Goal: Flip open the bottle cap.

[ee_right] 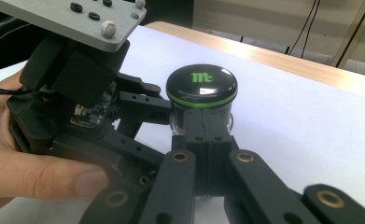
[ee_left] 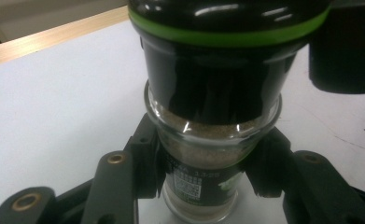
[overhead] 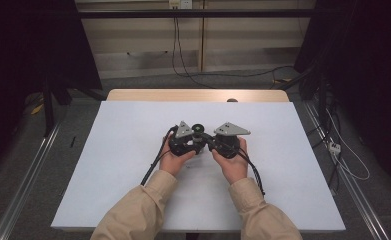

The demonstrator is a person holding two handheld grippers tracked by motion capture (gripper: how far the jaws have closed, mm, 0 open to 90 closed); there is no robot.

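**Spice jar pinched at the middle of the table**

The spice jar (overhead: 198, 131) stands upright on the white table (overhead: 108, 165) – dead centre, between both hands. The left gripper (ee_left: 203, 163) is clamped on its glass body from 9 o'clock. The right gripper (ee_right: 203, 140) – jaws pressed together – touches the jar just under the black lid (ee_right: 201, 84), coming from 3 o'clock.
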